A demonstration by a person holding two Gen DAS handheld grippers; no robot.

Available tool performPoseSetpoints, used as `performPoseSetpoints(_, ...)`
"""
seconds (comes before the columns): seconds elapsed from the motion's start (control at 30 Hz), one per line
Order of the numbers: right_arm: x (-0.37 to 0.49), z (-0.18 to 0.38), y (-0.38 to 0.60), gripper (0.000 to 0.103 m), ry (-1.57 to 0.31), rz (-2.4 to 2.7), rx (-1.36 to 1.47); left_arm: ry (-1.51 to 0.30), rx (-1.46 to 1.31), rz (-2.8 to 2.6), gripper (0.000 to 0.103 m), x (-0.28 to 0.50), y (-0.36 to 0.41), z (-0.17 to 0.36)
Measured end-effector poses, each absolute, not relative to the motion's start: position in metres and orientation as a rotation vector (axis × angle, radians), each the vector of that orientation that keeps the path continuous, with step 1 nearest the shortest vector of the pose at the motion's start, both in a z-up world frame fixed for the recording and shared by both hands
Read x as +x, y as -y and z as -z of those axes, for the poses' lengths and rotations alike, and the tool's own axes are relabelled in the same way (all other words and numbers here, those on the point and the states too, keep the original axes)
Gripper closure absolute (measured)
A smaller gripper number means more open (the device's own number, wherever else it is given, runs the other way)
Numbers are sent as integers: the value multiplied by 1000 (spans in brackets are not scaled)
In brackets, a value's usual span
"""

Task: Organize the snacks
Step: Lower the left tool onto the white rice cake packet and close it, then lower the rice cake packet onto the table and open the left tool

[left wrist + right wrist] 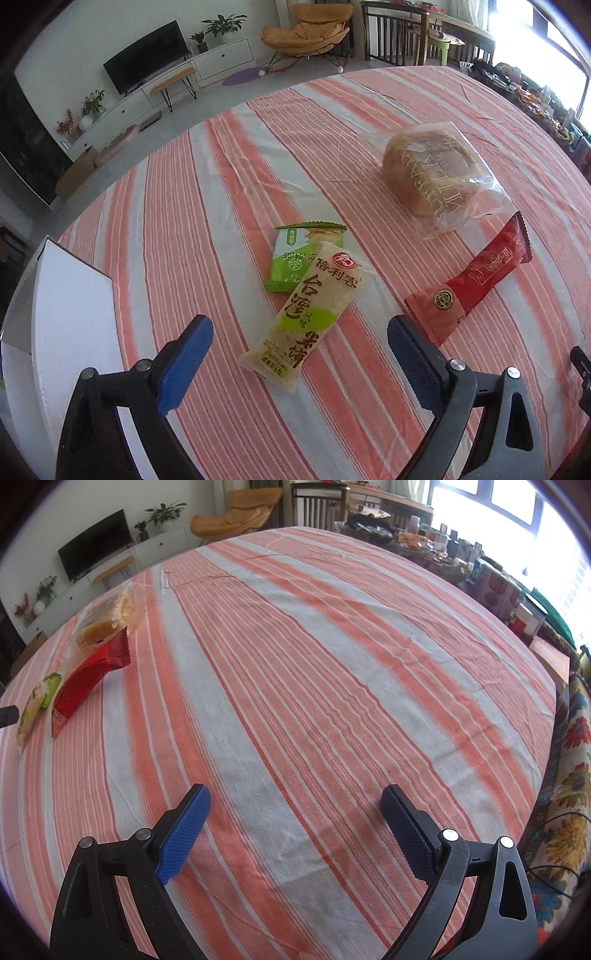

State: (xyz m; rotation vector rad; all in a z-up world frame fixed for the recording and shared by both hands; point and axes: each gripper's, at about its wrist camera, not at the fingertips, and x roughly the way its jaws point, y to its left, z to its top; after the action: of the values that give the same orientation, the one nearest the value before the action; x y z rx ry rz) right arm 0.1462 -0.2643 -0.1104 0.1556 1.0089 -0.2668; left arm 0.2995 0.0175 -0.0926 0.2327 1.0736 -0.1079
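Note:
My left gripper is open above the table, its blue pads either side of a long yellow-green rice cracker packet. That packet lies partly over a small green snack packet. A red snack packet lies to the right, close to the right pad. A clear bag with a bread loaf lies further back. My right gripper is open and empty over bare striped cloth. In the right wrist view the snacks lie far left: red packet, bread, yellow-green packet.
A white box stands at the table's left edge beside my left gripper. The table wears an orange and white striped cloth. Cluttered bottles and boxes line the far right side. A floral fabric lies beyond the right edge.

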Motion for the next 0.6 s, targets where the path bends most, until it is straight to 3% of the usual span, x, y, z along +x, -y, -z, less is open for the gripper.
performPoseSetpoints(0.03, 146, 110, 264, 7, -1009, 267, 156, -1082, 223, 111, 14, 303, -18, 98)
performPoseSetpoints(0.07, 146, 110, 264, 7, -1009, 267, 156, -1101, 209, 125, 31, 304, -20, 102)
performPoseSetpoints(0.1, 146, 111, 264, 6, -1008, 267, 155, -1132, 190, 145, 58, 306, -21, 107)
performPoseSetpoints(0.17, 146, 110, 264, 6, -1008, 267, 156, -1144, 148, 172, 75, 300, -24, 108)
performPoseSetpoints(0.47, 147, 110, 265, 5, -1004, 270, 157, -1242, -103, 85, 76, 195, -32, 95)
performPoseSetpoints(0.6, 147, 110, 265, 5, -1004, 272, 158, -1188, -67, 71, 73, 151, -12, 107)
